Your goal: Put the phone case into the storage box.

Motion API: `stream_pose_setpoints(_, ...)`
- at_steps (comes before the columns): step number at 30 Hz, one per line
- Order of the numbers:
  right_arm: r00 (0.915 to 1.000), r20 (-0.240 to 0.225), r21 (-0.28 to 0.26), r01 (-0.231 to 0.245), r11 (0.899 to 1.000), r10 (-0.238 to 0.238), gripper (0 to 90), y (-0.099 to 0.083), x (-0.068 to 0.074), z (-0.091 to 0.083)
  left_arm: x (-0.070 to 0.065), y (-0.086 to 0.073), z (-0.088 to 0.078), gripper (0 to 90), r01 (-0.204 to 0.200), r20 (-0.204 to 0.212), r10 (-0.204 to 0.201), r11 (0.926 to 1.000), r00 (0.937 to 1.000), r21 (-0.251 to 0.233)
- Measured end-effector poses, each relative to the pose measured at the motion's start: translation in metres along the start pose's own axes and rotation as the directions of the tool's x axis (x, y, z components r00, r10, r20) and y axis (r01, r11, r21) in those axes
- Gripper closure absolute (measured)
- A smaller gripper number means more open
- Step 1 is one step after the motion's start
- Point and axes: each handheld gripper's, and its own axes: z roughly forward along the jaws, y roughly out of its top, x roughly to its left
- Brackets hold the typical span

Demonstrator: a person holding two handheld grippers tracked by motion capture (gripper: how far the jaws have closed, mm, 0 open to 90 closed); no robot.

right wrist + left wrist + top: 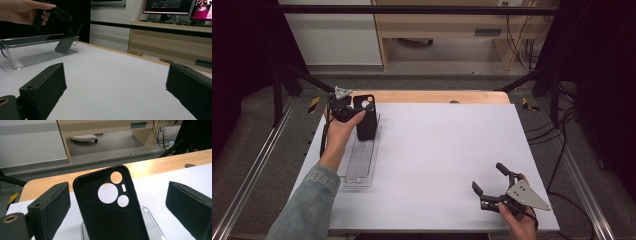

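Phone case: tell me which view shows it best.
The left gripper view: the black phone case stands close between open jaws, its camera cutouts clear. The high view shows it small, leaning in the clear tray. The right gripper view shows it far off, edge-on.

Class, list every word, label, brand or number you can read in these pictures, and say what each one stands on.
None can be read.
Phone case: no print or logo shows.
Clear tray: no label.
Monitors in the right gripper view: coloured windows, text too small and blurred.
Drawer plate: blank or blurred.

A white mat (442, 160) covers the wooden table (437, 96); monitors (168, 6) glow behind.
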Motion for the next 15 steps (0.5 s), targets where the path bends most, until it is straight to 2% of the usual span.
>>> stream_pose_setpoints(6, 1.0, 0.0, 0.003, -0.004, 1.0, 0.004, 2.9, 0.0, 0.0, 0.0001, -0.0006, 0.0012, -0.0024, 5.0, -0.002, 0.003, 0.002, 0.9999, 1.0, -0.011)
stream_pose_setpoints(15, 1.0, 0.001, 0.007, -0.004, 1.0, 0.004, 2.7, 0.0, 0.0, 0.0003, -0.0042, 0.0025, -0.0043, 3.9, -0.006, 0.033, 0.007, 0.9997, 0.9994, -0.025)
